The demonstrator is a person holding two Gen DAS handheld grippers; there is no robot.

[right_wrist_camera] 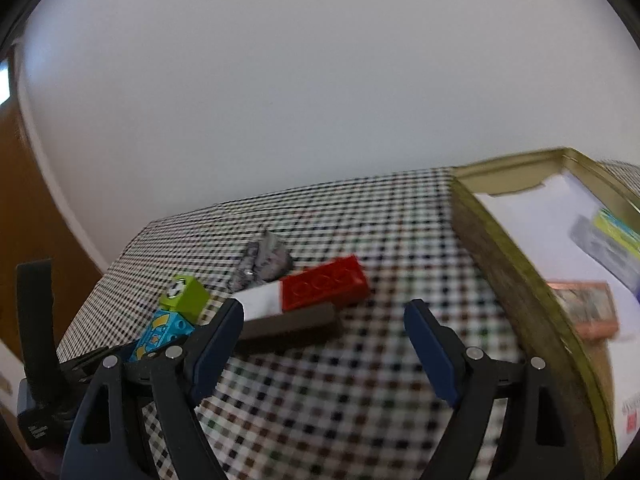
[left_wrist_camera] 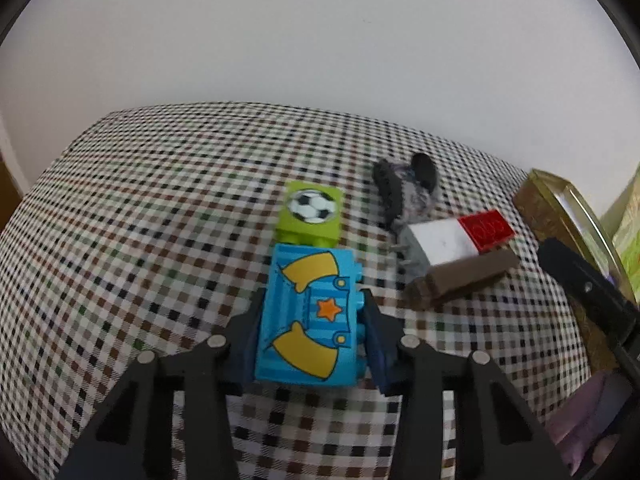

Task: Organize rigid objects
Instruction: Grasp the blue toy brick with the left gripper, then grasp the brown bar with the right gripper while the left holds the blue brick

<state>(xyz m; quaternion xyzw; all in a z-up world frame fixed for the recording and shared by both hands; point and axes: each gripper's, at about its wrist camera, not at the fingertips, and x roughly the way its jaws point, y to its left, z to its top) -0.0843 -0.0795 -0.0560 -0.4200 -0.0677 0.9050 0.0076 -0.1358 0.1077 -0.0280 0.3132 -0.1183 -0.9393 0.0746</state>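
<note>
You face a plain white wall point(right_wrist_camera: 320, 80); a checked cloth point(left_wrist_camera: 140, 240) covers the table; brown wood point(right_wrist_camera: 24, 220) shows at your left edge; the light is soft and even.

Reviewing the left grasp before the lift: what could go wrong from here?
1. The left gripper clamps the blue block, and the green soccer block butts against its far end; a lift may drag or topple it.
2. The right gripper hangs open close by, so the two could collide on the way to the tin.
</note>
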